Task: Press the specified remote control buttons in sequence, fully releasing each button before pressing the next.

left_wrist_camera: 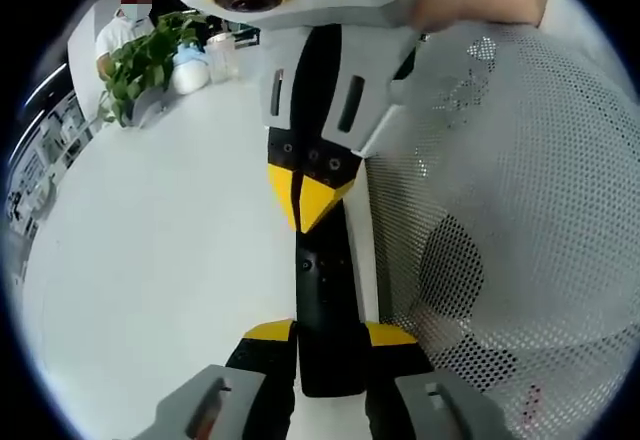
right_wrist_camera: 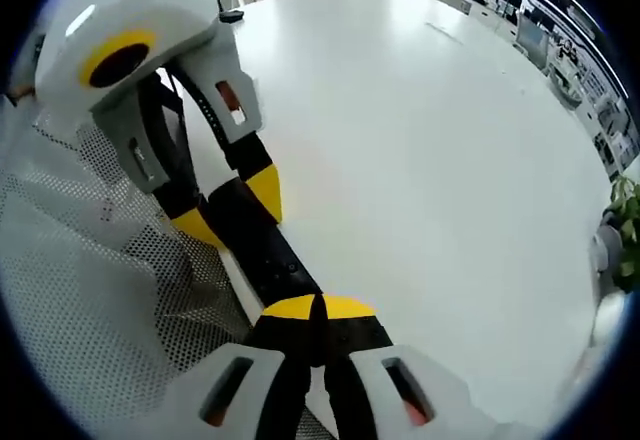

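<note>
White tabletop (left_wrist_camera: 150, 260) spreads wide and bare under both views, with a leafy green potted plant (left_wrist_camera: 150, 55) and a pale blue and white jar (left_wrist_camera: 188, 68) at its far edge in the left gripper view, where a person in white sits beyond. On the right of that view stands a white perforated mesh chair back (left_wrist_camera: 520, 210).

A slim black remote control (left_wrist_camera: 325, 315) lies lengthwise near the table's edge. The left gripper (left_wrist_camera: 330, 335), yellow-tipped with black jaws, has its jaws set against the two long sides of the remote's near end, clamping it. In the right gripper view the same remote (right_wrist_camera: 265, 245) runs diagonally between the two tools, and the left gripper (right_wrist_camera: 235, 210) holds its far end.

The right gripper (right_wrist_camera: 320, 310) has its yellow tips drawn fully together, a thin seam between them, with nothing held. In the left gripper view its joined tips (left_wrist_camera: 305, 210) point down at the remote's upper face; whether they touch it cannot be told.
</note>
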A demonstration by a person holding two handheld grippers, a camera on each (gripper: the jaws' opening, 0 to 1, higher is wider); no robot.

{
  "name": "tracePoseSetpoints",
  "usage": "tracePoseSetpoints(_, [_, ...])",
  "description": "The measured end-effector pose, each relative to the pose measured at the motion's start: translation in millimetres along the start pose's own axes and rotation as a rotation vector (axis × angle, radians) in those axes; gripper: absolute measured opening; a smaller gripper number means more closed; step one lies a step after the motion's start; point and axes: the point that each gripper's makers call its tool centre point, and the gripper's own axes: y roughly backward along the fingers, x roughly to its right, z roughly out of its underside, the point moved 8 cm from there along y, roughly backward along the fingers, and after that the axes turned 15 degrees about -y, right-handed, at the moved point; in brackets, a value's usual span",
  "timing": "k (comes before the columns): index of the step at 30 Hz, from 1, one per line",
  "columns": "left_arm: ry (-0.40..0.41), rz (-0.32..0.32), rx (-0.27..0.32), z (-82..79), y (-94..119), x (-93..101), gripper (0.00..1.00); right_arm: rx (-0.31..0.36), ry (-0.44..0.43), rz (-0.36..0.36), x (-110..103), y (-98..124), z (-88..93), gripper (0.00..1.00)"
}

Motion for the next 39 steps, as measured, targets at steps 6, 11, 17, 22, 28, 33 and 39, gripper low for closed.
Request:
tracePoseSetpoints(6, [-0.006,0.003,0.014,0.7,0.3,-0.2,0.25,0.014,0.031,-0.045,-11.4,-4.0,-3.9,0.00])
tracePoseSetpoints(11, [-0.010,0.007,0.017,0.8,0.1,-0.5,0.25,0.029,0.013,-0.080,-14.6,-7.4,-9.2,0.00])
tracePoseSetpoints(17, [0.000,0.007,0.014,0.7,0.1,-0.6,0.25,0.024,0.000,-0.075,-13.6,-7.3,-8.7,0.00])
tracePoseSetpoints(22, [0.004,0.007,0.017,0.8,0.1,-1.0,0.25,-0.014,-0.021,-0.082,-11.7,-8.8,-13.3,0.00])
tracePoseSetpoints(28, [0.029,0.006,0.029,1.1,0.1,-1.7,0.25,-0.129,-0.061,-0.143,-6.3,-12.3,-22.2,0.00])
tracePoseSetpoints(33, [0.034,0.003,0.031,0.9,0.1,-1.4,0.25,-0.200,-0.078,-0.194,-1.0,-15.6,-28.6,0.00])
tracePoseSetpoints(39, [0.040,0.005,0.035,0.8,0.4,-1.4,0.25,-0.121,-0.062,-0.159,-6.2,-11.8,-20.4,0.00])
